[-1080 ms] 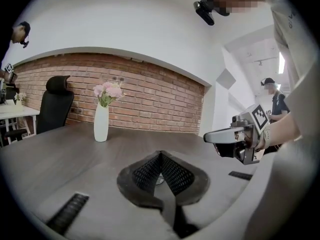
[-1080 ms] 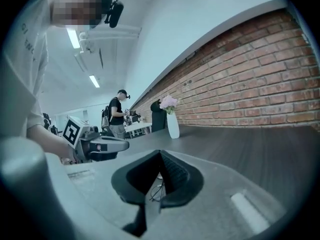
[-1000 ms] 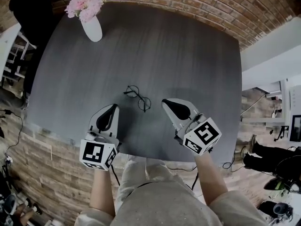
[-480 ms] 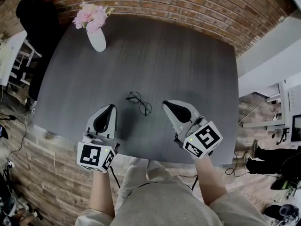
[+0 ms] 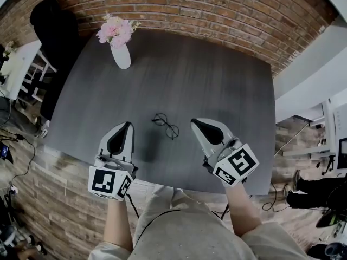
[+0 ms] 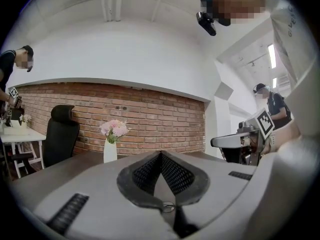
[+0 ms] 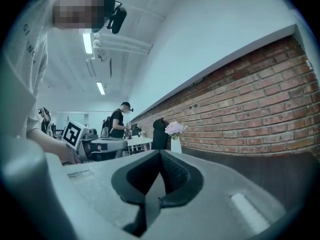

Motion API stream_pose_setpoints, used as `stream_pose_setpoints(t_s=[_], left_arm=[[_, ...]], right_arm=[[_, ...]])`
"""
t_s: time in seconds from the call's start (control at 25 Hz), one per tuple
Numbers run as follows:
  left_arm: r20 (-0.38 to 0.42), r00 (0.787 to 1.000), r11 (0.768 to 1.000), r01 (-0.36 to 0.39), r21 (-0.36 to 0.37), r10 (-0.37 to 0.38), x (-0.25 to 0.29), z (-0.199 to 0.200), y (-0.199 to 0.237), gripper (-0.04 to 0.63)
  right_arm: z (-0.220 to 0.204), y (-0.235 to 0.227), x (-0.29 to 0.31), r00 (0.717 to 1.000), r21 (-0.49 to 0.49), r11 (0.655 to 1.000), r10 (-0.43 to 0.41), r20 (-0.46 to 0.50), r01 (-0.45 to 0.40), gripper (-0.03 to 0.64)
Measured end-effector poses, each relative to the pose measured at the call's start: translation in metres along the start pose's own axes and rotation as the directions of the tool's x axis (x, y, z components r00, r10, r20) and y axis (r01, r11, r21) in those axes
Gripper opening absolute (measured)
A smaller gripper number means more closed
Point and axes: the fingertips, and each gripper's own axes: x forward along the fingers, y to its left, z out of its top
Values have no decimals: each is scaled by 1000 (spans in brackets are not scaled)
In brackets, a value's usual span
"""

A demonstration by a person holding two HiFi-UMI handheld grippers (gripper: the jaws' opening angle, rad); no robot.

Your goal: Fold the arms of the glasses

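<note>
Dark wire glasses (image 5: 165,125), arms too fine to discern, lie between the closed, empty left gripper (image 5: 128,124) and right gripper (image 5: 193,122).

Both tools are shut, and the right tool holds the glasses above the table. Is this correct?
Only the hold is wrong. The right tool is shut on nothing, as the right gripper view shows. In the head view the glasses lie on the table between it and the left tool, touched by neither. Both tools are shut.
</note>
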Motion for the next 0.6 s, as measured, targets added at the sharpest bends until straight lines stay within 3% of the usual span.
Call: stream_pose_setpoints(t_s=[0.6], left_arm=[[89,995,999,-36,16,34,-13,43,9,-2]], right_arm=[[40,5,1,997,-37,999,-5,72,8,2]])
